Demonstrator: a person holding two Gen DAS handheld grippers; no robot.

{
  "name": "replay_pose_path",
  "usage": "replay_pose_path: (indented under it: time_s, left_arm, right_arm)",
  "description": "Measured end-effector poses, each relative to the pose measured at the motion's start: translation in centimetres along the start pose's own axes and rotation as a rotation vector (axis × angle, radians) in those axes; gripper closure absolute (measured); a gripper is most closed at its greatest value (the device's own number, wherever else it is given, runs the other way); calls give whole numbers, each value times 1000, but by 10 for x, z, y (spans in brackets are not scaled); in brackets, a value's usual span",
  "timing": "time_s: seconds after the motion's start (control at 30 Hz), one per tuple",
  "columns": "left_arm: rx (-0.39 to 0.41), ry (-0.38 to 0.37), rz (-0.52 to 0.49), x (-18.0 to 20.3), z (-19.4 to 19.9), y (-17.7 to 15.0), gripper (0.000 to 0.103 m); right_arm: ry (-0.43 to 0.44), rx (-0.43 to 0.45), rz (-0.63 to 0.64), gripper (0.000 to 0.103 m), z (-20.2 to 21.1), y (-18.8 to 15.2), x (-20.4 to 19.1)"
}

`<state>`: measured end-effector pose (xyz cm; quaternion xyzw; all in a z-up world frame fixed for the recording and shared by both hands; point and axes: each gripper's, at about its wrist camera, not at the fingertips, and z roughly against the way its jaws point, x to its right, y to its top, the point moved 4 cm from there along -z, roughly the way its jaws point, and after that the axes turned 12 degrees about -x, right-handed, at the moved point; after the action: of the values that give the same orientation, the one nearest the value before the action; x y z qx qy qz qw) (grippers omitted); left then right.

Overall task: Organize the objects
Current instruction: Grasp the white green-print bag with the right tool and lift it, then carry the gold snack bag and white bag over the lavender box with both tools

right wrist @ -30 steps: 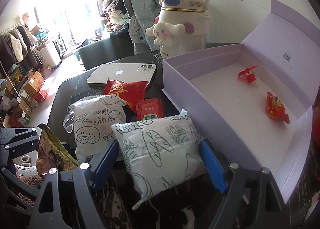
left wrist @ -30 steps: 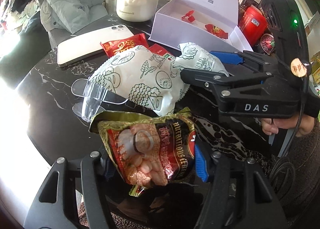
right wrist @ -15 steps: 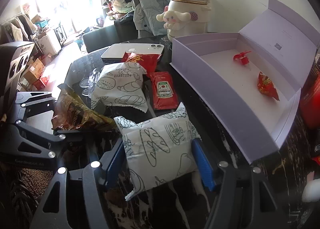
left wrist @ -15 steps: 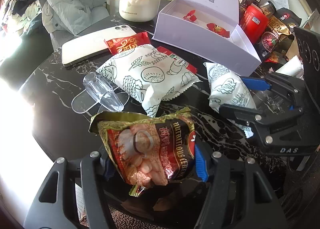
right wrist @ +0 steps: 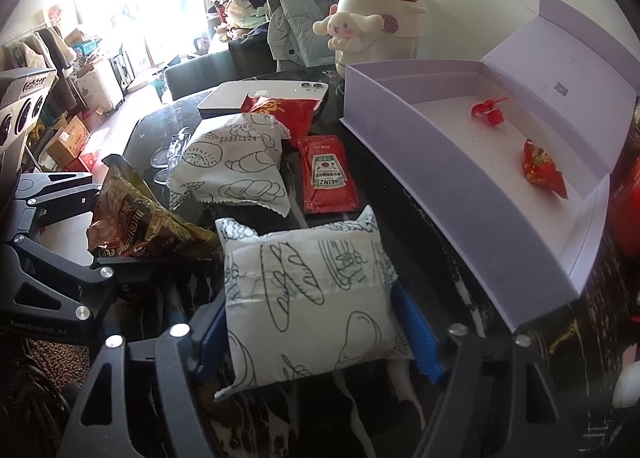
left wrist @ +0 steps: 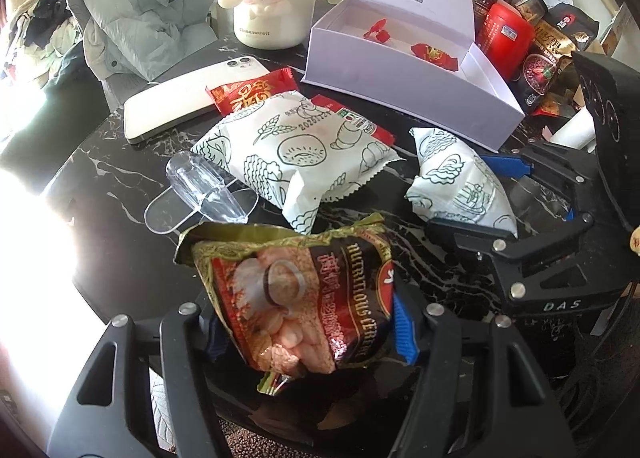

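My left gripper [left wrist: 310, 322] is shut on a red and green cereal packet [left wrist: 296, 290], its blue pads pressing both sides; the packet stands upright over the black marble table's [left wrist: 112, 186] near edge. My right gripper [right wrist: 314, 322] is shut on a small white bread packet [right wrist: 308, 298] printed with bread drawings, held just above the table. The left wrist view shows that packet [left wrist: 460, 182] at the right, in front of the open lavender box [left wrist: 400, 70]. A larger bread packet [left wrist: 296, 154] lies mid-table.
The lavender box's wall [right wrist: 440, 162] runs along the right; two red candies lie inside. A ketchup sachet [right wrist: 328, 174], a red snack packet [left wrist: 252, 90], a white phone [left wrist: 180, 102] and a clear plastic piece [left wrist: 204, 190] lie around. A cartoon jug [left wrist: 272, 6] and jars stand behind.
The right gripper has drawn the small bread packet away from the larger one, to the right and nearer the table's front. The left gripper and cereal packet stayed put.
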<state>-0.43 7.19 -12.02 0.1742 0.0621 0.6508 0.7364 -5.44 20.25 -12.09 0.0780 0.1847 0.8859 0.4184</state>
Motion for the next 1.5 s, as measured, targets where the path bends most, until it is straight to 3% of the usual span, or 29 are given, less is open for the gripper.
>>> replay_pose_path:
  time_s: [0.2, 0.47, 0.97, 1.5]
  left_arm:
    - [-13, -13, -13, 3, 5, 0, 47]
    - [33, -6, -7, 1, 31, 10, 47]
    - [133, 43, 41, -21, 81, 44, 47]
    - [179, 99, 97, -65, 96, 79, 47]
  right_arm:
    - [21, 8, 8, 39, 11, 0, -4]
    - [17, 70, 36, 39, 40, 9, -9]
    - [13, 207, 124, 39, 83, 62, -21]
    - [58, 237, 169, 40, 74, 120, -22]
